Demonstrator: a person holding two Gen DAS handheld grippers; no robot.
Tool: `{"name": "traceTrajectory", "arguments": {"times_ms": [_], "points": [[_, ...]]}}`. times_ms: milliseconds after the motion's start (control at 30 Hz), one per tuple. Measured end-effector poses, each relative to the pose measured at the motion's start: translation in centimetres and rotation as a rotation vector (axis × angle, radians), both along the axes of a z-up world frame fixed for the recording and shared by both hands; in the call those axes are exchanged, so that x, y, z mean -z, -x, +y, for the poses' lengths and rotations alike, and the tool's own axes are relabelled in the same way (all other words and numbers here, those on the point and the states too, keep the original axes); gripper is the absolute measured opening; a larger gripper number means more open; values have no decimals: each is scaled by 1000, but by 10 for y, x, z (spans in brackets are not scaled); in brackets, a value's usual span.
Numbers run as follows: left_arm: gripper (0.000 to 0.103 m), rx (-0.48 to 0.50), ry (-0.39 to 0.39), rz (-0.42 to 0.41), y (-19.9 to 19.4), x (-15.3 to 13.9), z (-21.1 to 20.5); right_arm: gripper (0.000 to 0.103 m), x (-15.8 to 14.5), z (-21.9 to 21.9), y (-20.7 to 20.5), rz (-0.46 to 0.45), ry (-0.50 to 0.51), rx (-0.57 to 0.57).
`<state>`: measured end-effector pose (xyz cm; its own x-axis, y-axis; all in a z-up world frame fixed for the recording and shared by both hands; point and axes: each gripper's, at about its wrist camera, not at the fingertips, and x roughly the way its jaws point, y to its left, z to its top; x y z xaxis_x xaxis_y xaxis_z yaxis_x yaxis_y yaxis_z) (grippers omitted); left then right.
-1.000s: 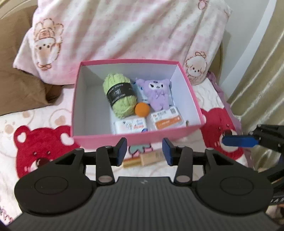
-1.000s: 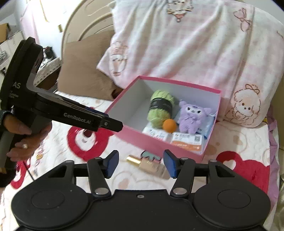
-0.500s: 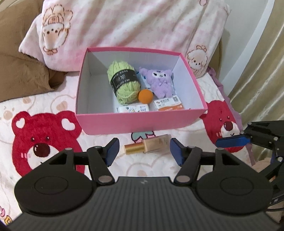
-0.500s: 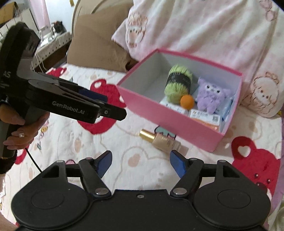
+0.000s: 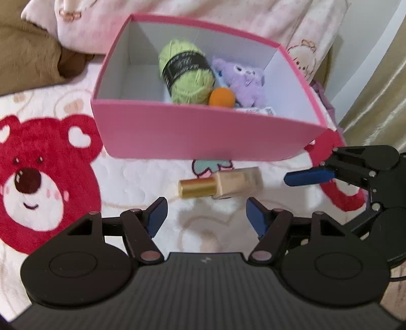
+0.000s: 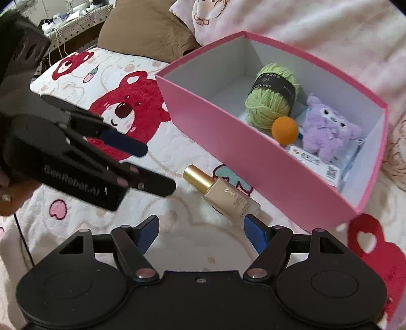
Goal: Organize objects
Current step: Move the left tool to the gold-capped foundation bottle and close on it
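A beige cosmetic bottle with a gold cap lies on the bedspread just in front of a pink box. The box holds green yarn, an orange ball, a purple plush and flat packets. My left gripper is open and empty, just short of the bottle. My right gripper is open and empty, its right finger near the bottle's base.
The white bedspread has red bear prints. A pink-and-white pillow and a brown pillow lie behind the box. A curtain hangs at the right. The left gripper's body fills the right view's left side.
Both grippers have moved down and forward toward the bottle, and their jaws have opened wider. The bottle and the box have not moved.
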<state>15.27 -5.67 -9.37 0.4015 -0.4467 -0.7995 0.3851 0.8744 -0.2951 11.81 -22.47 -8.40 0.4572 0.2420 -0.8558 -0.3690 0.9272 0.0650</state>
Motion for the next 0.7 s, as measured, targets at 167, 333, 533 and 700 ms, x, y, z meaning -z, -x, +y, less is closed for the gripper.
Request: {"name": "traceTrajectory", "arguments": {"times_ms": [167,333,533,700], "points": [[67,-33,23,14,-4,27,1,78,22,-7,-5,-50,89,1],[68,-61,29,22,-11,49,-3,78,44,-8,-7,-119,194,-49],[68,-75,45,37,-17,62,-10,78,56,-10,-8,-181,192,-97],[68,-77,83,4,-18,63,-12,78,66,-4,-7,-221,200,-145]]}}
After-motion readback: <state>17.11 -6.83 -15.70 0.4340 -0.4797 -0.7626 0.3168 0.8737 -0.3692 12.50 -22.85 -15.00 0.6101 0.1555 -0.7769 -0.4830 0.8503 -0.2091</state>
